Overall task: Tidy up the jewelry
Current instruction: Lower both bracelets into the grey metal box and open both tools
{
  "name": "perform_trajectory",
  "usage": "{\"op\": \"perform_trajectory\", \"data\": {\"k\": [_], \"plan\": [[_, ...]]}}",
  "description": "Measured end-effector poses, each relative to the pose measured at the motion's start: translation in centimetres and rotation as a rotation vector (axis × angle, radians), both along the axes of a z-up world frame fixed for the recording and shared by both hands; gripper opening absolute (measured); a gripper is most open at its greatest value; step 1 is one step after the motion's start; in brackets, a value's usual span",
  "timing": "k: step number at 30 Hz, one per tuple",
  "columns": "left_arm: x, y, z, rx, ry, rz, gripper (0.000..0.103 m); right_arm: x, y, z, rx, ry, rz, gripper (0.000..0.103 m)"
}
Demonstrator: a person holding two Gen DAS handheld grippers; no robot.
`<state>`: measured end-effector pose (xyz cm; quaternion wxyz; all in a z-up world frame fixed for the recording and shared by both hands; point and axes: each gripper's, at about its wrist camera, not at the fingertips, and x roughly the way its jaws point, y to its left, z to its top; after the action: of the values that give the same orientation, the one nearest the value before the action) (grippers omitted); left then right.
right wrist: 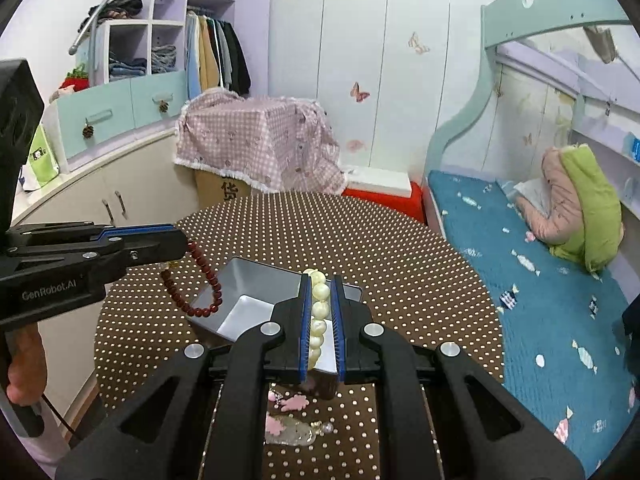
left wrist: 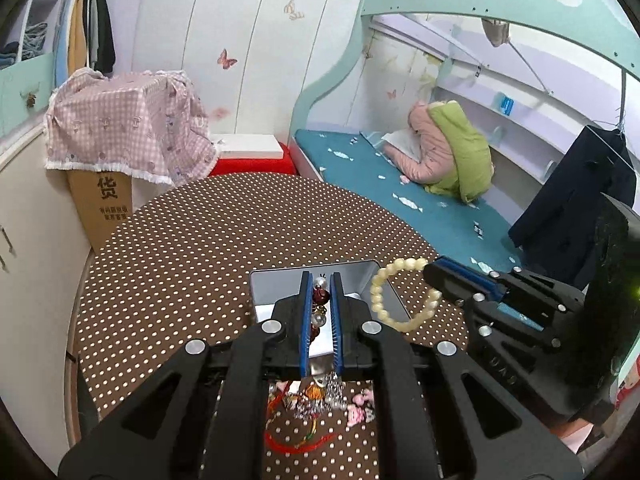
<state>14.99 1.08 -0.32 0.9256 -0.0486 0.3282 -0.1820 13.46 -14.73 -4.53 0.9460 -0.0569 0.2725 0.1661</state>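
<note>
1. The round dotted bench [left wrist: 200,240] carries everything; the bed [right wrist: 560,320] lies beyond it at about three o'clock.
2. The open silver tin [right wrist: 248,280] sits mid-bench, presumably the place where the jewelry belongs, which would explain both bracelets hanging over or beside it.
3. The left gripper [left wrist: 320,312] has its jaws clenched on the dark red bead bracelet [right wrist: 200,280], whose loop dangles at the tin's nine o'clock edge.
4. The right gripper [right wrist: 320,320] has its jaws clamped on the cream bead bracelet [left wrist: 396,300], lifted clear at the tin's three o'clock side.
5. Loose trinkets [left wrist: 320,408], among them a red cord, remain on the bench at six o'clock, apparently unsorted.
</note>
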Motion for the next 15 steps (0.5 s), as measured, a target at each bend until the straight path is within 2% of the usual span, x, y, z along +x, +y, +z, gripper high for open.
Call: {"op": "perform_trajectory", "data": {"k": [5,7,8,12,15], "plan": [[2.3,-0.6,-2.1,0.032,0.049,0.018,0.012,1.7,-0.1,-1.5,0.025,0.070,0.009,0.011],[2.8,-0.5,-2.9,0.043,0.075,0.032,0.033,2.0,-0.2,-1.8,0.018,0.085,0.001,0.016],[3.0,-0.3,-3.2,0.043,0.080,0.038,0.037,2.0,-0.3,-1.9,0.012,0.087,-0.008,0.021],[2.8,0.4,-3.8,0.049,0.080,0.051,0.050,1.9,-0.8,-2.1,0.014,0.097,-0.025,0.028],[2.3,0.9,-4.2,0.064,0.076,0.062,0.054,1.5,-1.1,-2.0,0.017,0.094,-0.030,0.032]]}}
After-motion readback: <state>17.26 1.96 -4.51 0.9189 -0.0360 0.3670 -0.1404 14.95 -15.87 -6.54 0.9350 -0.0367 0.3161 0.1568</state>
